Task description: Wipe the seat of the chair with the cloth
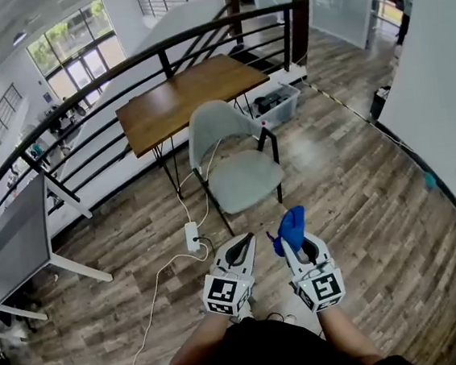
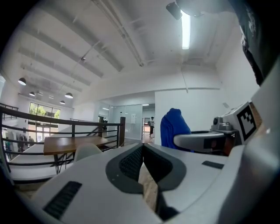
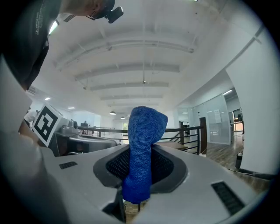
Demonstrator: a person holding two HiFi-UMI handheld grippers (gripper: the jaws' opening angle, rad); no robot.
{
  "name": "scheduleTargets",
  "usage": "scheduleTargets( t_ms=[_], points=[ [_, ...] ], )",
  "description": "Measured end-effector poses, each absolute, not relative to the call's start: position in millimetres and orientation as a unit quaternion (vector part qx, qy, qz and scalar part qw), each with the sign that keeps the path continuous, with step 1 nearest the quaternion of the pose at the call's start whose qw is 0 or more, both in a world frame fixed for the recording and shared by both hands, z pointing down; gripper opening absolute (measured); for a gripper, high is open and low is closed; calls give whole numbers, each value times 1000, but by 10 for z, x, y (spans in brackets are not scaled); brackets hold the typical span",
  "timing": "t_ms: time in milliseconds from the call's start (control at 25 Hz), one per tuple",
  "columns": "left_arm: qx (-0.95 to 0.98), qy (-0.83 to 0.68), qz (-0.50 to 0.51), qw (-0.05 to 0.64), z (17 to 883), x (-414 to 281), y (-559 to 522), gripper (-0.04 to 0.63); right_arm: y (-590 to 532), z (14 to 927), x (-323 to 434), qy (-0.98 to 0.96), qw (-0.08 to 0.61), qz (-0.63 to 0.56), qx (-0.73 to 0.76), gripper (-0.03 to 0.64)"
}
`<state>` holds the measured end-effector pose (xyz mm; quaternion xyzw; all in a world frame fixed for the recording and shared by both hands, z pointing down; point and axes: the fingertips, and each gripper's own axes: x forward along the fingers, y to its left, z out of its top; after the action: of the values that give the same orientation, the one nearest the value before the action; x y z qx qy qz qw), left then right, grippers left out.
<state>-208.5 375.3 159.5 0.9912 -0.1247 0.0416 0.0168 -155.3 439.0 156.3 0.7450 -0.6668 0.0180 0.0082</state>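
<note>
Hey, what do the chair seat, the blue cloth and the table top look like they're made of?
Chair seat: smooth grey moulded shell, probably matte plastic, no seams showing. Blue cloth: knitted or microfibre fabric, judging by its fine woven texture. Table top: brown wood or wood-look laminate, with faint grain streaks.

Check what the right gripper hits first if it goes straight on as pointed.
Likely the grey shell chair: the right gripper, shut on the blue knit cloth, aims at it. It seems tilted up, so it might pass over the seat.
</note>
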Motion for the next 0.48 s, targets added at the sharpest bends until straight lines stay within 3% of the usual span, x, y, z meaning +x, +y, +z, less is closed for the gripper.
scheduleTargets(
  t_ms=[480],
  points=[
    [990, -130, 28, 42, 1641, -2334, 2882, 8, 3595, 1485, -1714, -655, 0, 3, 756, 109]
  ],
)
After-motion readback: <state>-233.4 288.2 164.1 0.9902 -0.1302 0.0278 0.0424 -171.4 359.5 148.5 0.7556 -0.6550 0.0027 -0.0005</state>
